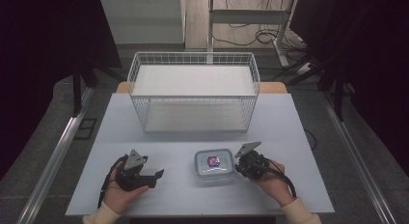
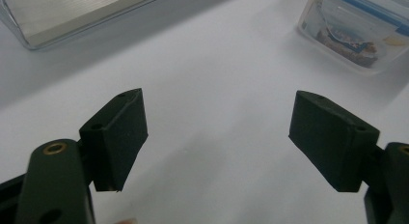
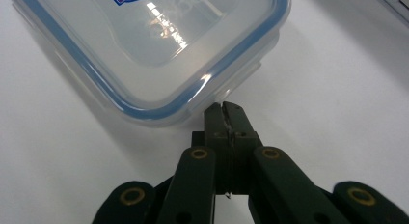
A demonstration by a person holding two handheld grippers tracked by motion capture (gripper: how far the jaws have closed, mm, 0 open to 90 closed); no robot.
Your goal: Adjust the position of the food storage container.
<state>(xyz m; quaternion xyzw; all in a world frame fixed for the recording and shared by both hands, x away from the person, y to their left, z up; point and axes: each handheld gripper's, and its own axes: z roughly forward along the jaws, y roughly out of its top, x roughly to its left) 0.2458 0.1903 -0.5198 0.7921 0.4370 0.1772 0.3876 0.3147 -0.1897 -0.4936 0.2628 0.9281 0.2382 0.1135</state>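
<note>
While the left hand-held gripper [image 1: 153,178] rests low on the bench [image 1: 120,122] with its jaws spread wide and nothing between them, the work sits further right — at the clear food container [image 1: 214,165] with the blue-sealed lid, which lies flat near the front edge of the bench, between the two hands and well in front of the white wire basket [image 1: 193,91]. In the left gripper view the container [image 2: 354,31] shows off at the upper right, well apart from the open jaws. The right hand-held gripper [image 3: 230,113] is clenched, its jaws pressed together at the container's [image 3: 154,45] near edge, apparently pinching the thin clear latch tab [image 3: 226,91] — though whether the tab is truly caught between them is hard to tell. I judge the step in hand to be working that side latch. The next move likely calls for a steady pull or press on the tab, with the left gripper coming across to brace the container so it does not slide.
</note>
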